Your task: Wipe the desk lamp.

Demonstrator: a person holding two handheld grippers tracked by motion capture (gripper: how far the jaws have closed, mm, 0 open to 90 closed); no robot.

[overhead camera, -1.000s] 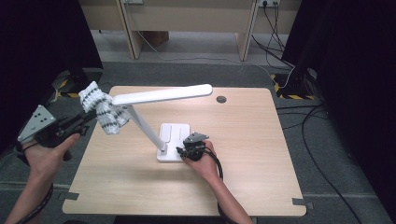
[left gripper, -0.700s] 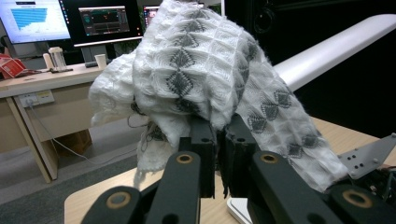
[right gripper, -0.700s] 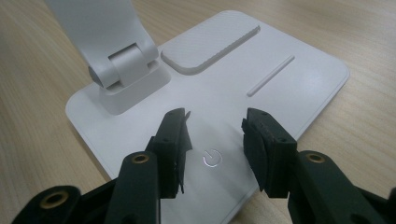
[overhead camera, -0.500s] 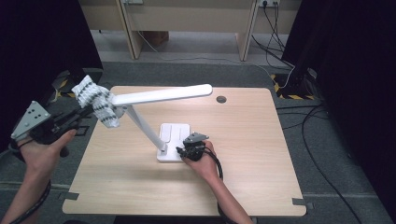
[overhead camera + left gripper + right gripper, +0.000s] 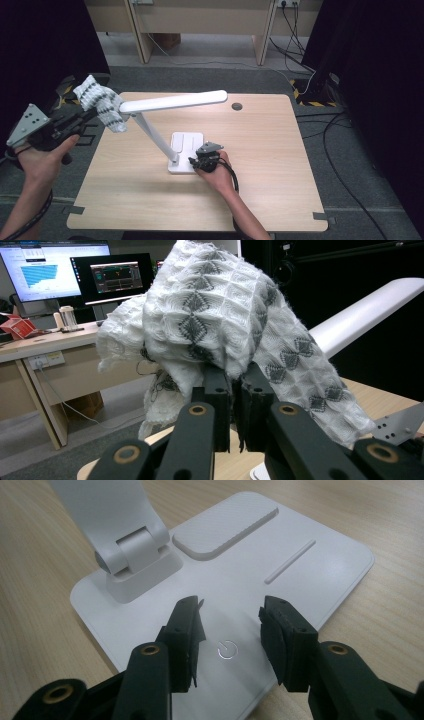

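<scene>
A white desk lamp stands on the wooden table (image 5: 270, 165), its flat base (image 5: 187, 145) near the middle and its long head (image 5: 172, 101) reaching level to the right. My left gripper (image 5: 91, 114) hangs off the table's left edge, shut on a white and grey knitted cloth (image 5: 100, 102) that touches the head's left end. Up close the cloth (image 5: 225, 325) drapes over the closed jaws of the left gripper (image 5: 235, 390), with the lamp head (image 5: 365, 312) behind. My right gripper (image 5: 196, 162) rests at the base's front edge. It (image 5: 230, 615) stands open over the base (image 5: 300, 570), the power button (image 5: 226, 648) between its jaws.
A round cable hole (image 5: 237, 106) sits at the table's back right. Cables (image 5: 345, 150) trail over the floor to the right, and a long desk (image 5: 200, 20) runs along the back. Monitors (image 5: 110, 275) on another desk show beyond the cloth.
My left gripper has carried the cloth a little up and to the left, off the lamp's arm towards the head's left end. The right gripper has kept still on the base.
</scene>
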